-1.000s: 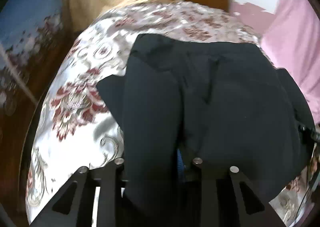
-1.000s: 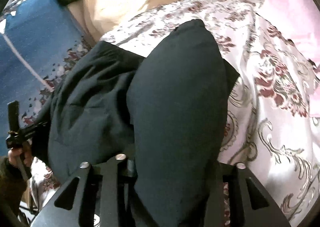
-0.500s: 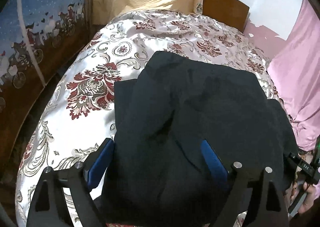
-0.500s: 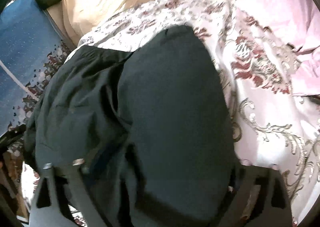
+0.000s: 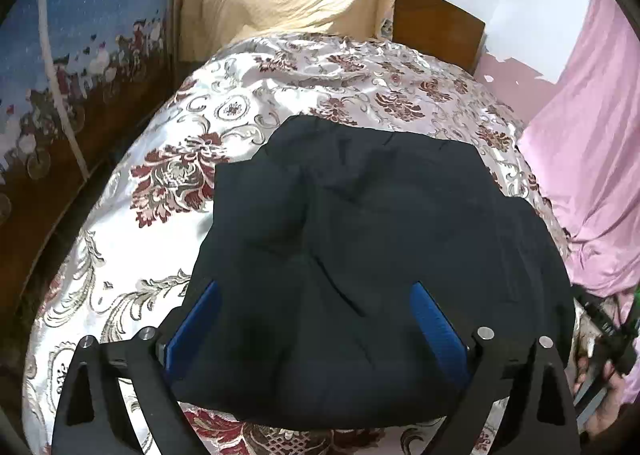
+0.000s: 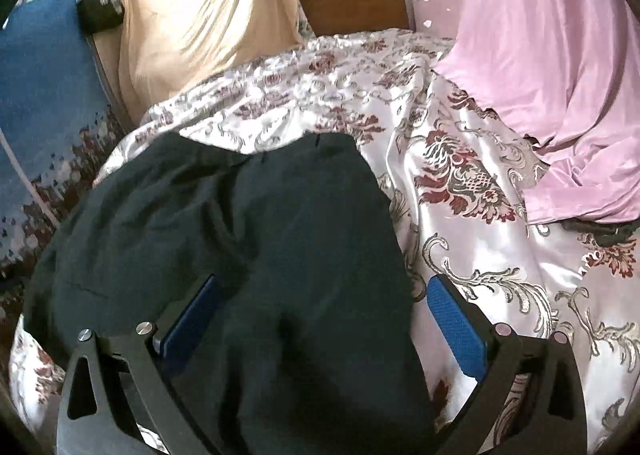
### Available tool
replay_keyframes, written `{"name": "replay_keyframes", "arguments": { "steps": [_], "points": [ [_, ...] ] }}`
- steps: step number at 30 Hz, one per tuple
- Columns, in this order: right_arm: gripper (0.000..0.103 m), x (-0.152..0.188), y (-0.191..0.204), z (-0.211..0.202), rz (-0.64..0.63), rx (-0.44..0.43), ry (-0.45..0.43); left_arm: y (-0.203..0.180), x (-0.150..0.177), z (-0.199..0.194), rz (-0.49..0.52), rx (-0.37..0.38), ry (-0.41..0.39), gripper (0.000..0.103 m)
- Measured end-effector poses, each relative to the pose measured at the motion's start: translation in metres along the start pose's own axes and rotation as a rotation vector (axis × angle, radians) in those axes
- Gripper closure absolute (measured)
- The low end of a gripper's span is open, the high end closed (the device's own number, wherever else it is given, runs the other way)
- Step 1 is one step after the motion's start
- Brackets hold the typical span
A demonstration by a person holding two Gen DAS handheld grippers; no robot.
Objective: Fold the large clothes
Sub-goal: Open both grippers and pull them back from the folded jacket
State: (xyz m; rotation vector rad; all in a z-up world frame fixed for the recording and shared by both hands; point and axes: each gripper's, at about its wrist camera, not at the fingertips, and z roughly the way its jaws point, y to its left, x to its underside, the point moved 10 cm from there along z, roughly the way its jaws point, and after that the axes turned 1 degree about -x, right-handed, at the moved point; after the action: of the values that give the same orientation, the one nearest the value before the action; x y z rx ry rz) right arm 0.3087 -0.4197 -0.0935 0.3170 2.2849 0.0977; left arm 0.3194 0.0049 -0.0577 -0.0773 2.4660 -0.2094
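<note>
A large black garment lies folded in a rough rectangle on the flowered satin bedspread. It also shows in the right wrist view. My left gripper is open and holds nothing, its blue pads spread wide over the garment's near edge. My right gripper is open too, its blue pads spread over the garment's right part. The other gripper and the hand holding it show at the lower right of the left wrist view.
A pink cloth lies along the bed's right side. A beige cloth hangs at the head of the bed beside a wooden headboard. A blue patterned panel runs along the left.
Both grippers were shut on the black garment one second ago. They have opened, let it drop flat on the bed and pulled back and up.
</note>
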Motion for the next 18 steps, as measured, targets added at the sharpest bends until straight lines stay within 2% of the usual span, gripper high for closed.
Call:
{"name": "replay_keyframes", "arguments": {
  "steps": [2, 6, 15, 18],
  "points": [
    [0.002, -0.004, -0.001, -0.011, 0.025, -0.017, -0.044, -0.003, -0.002, -0.007, 0.014, -0.01, -0.038, 0.0],
    [0.002, -0.005, 0.002, -0.029, 0.039, -0.02, -0.098, -0.009, -0.007, -0.022, 0.034, 0.009, -0.13, 0.0],
    [0.002, 0.014, 0.029, -0.06, -0.018, -0.034, -0.163, -0.012, -0.001, -0.045, 0.024, 0.025, -0.234, 0.0],
    [0.002, 0.022, 0.04, -0.074, -0.052, -0.009, -0.191, -0.011, 0.004, -0.054, 0.033, 0.011, -0.252, 0.0]
  ]
}}
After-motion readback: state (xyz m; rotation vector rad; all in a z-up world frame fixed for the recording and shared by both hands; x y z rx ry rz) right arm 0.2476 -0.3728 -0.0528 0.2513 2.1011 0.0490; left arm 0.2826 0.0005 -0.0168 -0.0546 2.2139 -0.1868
